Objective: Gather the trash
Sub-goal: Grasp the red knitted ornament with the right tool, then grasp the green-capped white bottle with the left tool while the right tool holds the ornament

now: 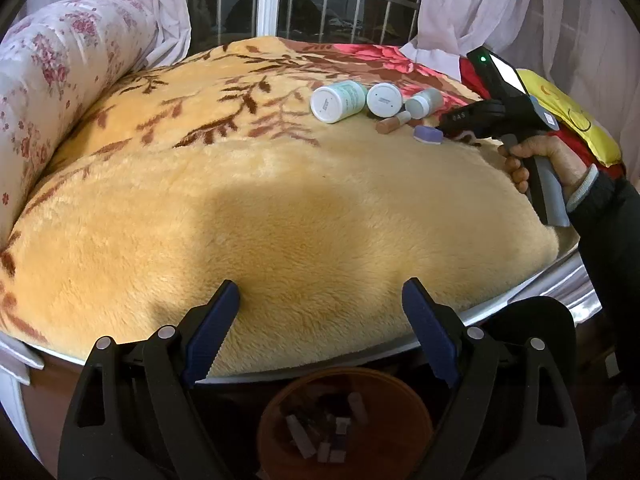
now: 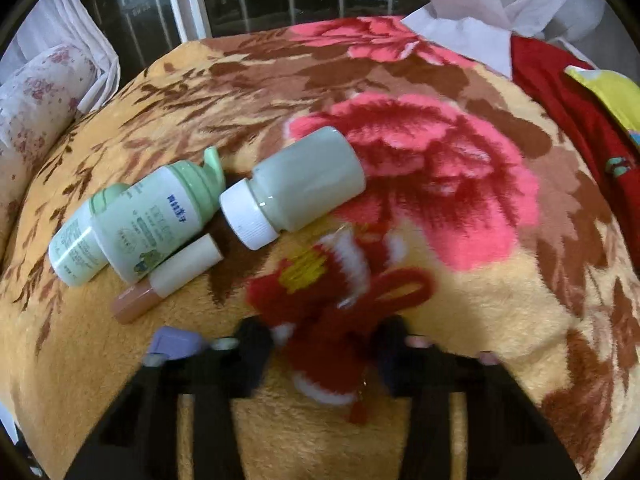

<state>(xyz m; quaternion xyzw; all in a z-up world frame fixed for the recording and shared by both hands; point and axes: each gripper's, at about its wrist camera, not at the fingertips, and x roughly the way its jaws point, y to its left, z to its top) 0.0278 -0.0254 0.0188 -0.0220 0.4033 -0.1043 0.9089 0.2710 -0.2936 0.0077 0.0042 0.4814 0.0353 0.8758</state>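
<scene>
Your right gripper (image 2: pixel 324 344) is reaching over the bed's plush blanket (image 1: pixel 280 208), its jaws standing apart around a red plush charm (image 2: pixel 320 320), though blur is hiding whether they are touching it. Bottles (image 2: pixel 304 184) are lying just beyond. Your left gripper (image 1: pixel 320 320) is hanging wide and empty above the brown bin (image 1: pixel 344 424) of scraps.

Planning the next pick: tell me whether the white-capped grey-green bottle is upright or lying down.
Lying down. The bottle rests on its side on the blanket, cap sideways.
</scene>
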